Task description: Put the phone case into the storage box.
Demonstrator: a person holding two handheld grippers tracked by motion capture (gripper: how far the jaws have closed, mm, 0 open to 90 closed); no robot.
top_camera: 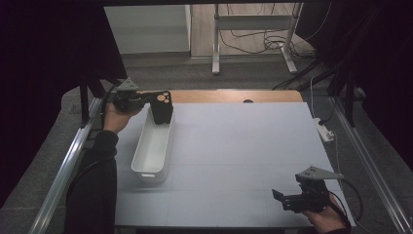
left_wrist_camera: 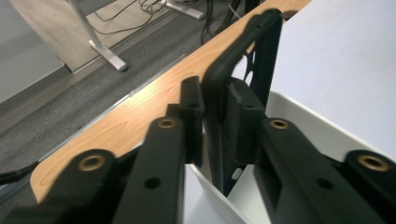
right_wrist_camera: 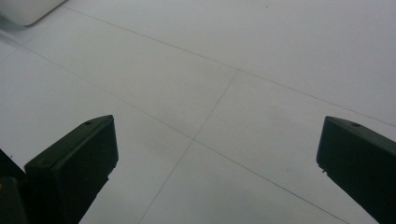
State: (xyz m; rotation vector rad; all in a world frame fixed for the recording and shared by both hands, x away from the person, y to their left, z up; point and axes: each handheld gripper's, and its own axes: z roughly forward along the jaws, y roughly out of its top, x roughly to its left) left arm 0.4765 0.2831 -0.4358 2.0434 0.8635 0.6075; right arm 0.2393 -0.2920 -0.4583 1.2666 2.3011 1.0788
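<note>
Bench [top_camera: 234, 161]: pale grey top with a strip of wood along the far edge. Nothing lies between your two hands, so you have room to work.

White bin [top_camera: 153, 146]: long, open-topped tray lying lengthwise at the left of the bench, its far end just below the load. Its near wall also shows in the left gripper view [left_wrist_camera: 308, 119].

Phone case [top_camera: 161, 107]: black and thin, with round camera cut-outs at the top. It is held upright over the far end of the bin and appears not yet released. In the left gripper view its rim [left_wrist_camera: 254, 51] runs edge-on between the jaws.

Left tool [top_camera: 141, 99]: clamped on the phone case near its upper edge. To finish the step well, lower until the case's bottom edge is below the bin's rim. Keep it clear of the far wall, then open slowly so it settles rather than tips out.

Right tool [top_camera: 278, 197]: jaws wide apart, holding nothing, parked low at the near right corner. Keep it there, well away from the bin.
</note>
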